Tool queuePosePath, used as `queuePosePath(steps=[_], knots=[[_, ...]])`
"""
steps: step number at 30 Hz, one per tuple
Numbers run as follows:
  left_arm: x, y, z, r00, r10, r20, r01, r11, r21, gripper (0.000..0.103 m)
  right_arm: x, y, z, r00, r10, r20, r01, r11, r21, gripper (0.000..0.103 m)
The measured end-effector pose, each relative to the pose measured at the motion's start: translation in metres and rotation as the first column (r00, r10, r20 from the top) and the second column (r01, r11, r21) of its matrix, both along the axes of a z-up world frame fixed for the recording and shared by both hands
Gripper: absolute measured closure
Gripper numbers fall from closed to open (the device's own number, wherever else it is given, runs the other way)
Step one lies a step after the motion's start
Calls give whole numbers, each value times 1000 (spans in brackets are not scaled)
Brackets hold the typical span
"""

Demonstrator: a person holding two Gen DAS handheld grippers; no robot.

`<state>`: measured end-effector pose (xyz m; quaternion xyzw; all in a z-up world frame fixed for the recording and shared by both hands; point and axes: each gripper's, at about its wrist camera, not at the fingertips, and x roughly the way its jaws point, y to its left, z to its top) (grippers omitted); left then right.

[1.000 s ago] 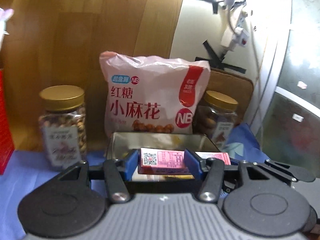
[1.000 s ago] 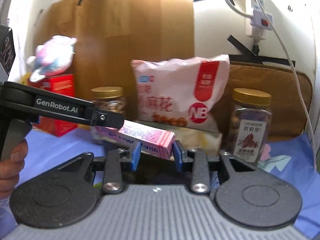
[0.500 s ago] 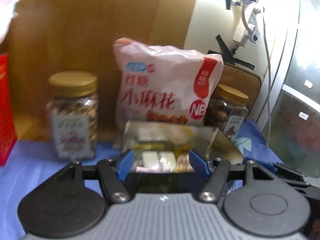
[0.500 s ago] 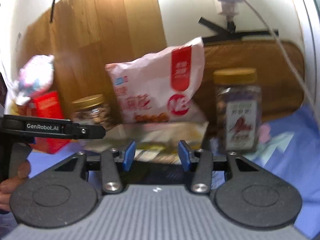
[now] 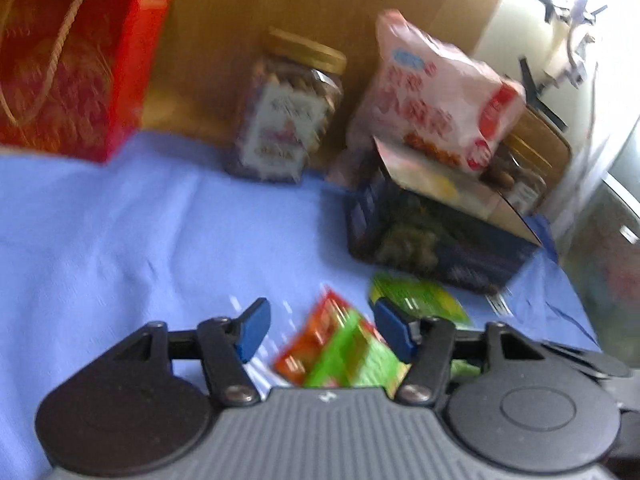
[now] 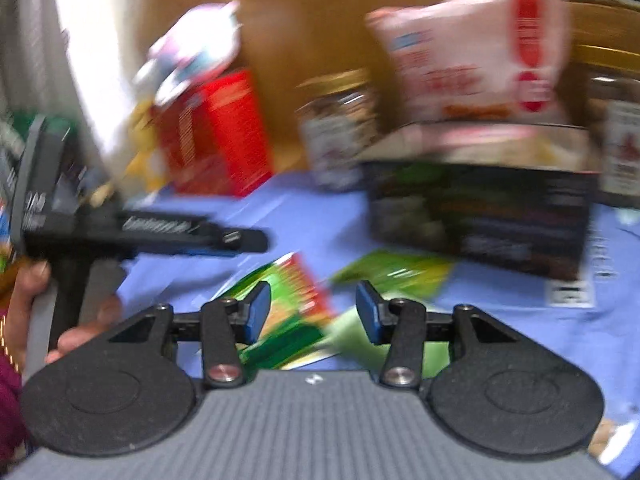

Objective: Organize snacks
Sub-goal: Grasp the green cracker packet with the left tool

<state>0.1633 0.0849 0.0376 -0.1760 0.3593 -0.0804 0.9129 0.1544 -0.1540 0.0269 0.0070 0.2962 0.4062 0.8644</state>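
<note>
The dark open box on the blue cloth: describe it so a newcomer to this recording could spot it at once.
Start at the blue cloth covering the table, then look to its far right, just in front of the big pink snack bag. The dark open box sits there, its pale flaps raised. Unlike the gold-lidded jar and the red gift bag to its left, it is low, dark and open-topped.

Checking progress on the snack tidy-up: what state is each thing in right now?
Dark box: open, flap up.
Left jar: lidded, upright.
Pink bag: upright behind box.
Green-red packet: lying on cloth.
Left claw: closing, nothing gripped.
Right claw: open, empty.
</note>
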Motion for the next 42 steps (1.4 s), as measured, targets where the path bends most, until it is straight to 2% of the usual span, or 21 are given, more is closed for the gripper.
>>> queuePosePath(steps=[3, 5, 13, 17, 28, 33, 37, 40, 42], knots=[[-11, -10, -4, 999, -38, -10, 38, 999, -4, 59, -8, 22, -12, 1000, 0, 20, 1, 998, -66, 48], [-25, -15, -3, 999, -32, -3, 32, 999, 33, 59, -18, 25, -11, 999, 11, 32, -9, 997, -74, 47], [-92, -24, -9, 997, -74, -21, 74, 997, 16, 59, -72, 1, -20, 995, 99, 0, -98, 993, -67, 47], [-118, -40, -11, 995, -99, -8, 99, 995, 29, 58, -107, -12, -25, 992, 107, 66, -100, 991, -93, 46], [-129, -59, -10, 991, -130, -20, 130, 991, 24, 59, -127, -19, -26, 992, 77, 102, -62, 989, -137, 47], [-137, -77, -11, 983, -183, -13, 183, 982, 34, 58, -142, -37, -28, 993, 39, 109, -24, 991, -129, 51], [-144, -92, -14, 972, -234, -8, 234, 972, 20, 58, -158, -58, -32, 993, -18, 120, 31, 994, -103, 61], [-151, -108, -15, 962, -271, 5, 271, 962, 47, 55, -167, -72, -34, 990, -64, 127, 76, 993, -90, 71], [-155, -119, -15, 957, -291, 14, 289, 955, 68, 54, -169, -80, -35, 989, -87, 117, 96, 993, -71, 71]])
